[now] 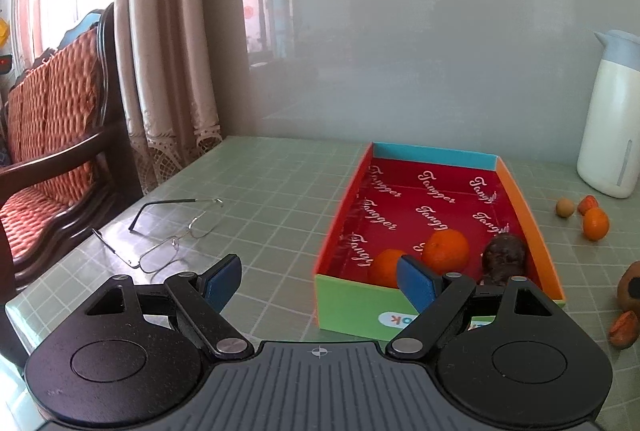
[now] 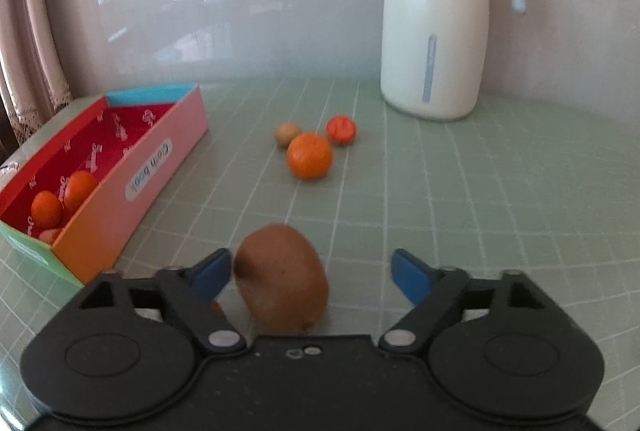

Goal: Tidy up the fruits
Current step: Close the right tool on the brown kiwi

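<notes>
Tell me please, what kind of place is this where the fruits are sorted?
Probably a home living room. A wooden armchair with woven orange cushions stands beside lace-edged curtains at a window, and a white thermos jug and a pair of eyeglasses sit on the green grid-patterned table.
</notes>
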Demonstrator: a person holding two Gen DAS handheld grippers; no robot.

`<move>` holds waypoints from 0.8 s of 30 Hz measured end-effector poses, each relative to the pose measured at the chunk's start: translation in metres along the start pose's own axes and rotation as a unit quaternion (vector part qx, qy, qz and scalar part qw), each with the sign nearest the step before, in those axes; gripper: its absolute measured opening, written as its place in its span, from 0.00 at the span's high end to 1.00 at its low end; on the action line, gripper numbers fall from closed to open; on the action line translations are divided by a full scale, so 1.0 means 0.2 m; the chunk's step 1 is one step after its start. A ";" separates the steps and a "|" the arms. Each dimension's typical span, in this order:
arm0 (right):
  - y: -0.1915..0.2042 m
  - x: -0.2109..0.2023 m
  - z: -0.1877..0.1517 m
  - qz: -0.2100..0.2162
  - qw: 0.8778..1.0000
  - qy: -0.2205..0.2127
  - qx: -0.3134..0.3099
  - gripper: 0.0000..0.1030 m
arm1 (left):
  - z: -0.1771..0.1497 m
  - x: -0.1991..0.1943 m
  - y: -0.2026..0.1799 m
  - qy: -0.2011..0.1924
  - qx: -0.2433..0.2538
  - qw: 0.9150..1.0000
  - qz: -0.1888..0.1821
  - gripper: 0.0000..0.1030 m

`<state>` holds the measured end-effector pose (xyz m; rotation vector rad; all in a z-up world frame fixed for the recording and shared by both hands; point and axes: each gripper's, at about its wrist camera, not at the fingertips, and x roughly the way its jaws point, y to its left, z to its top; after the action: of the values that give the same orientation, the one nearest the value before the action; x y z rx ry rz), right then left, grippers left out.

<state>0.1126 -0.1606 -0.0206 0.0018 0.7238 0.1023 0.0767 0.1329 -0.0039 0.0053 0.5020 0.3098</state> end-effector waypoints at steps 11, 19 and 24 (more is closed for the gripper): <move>0.06 0.07 0.00 0.036 0.999 0.030 0.021 0.56 | -0.01 0.01 0.06 0.001 -0.008 1.000 0.002 0.18; 0.08 0.09 0.03 0.034 0.998 0.026 0.046 0.57 | -0.02 0.03 0.12 0.006 -0.016 1.000 0.007 0.18; 0.10 0.07 0.06 0.033 0.998 0.009 0.051 0.57 | -0.03 0.03 0.13 0.004 -0.017 1.000 0.007 0.18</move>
<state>0.1290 -0.1396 -0.0192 0.1235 0.7461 0.1291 0.0716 0.1598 -0.0099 -0.0265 0.5050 0.3323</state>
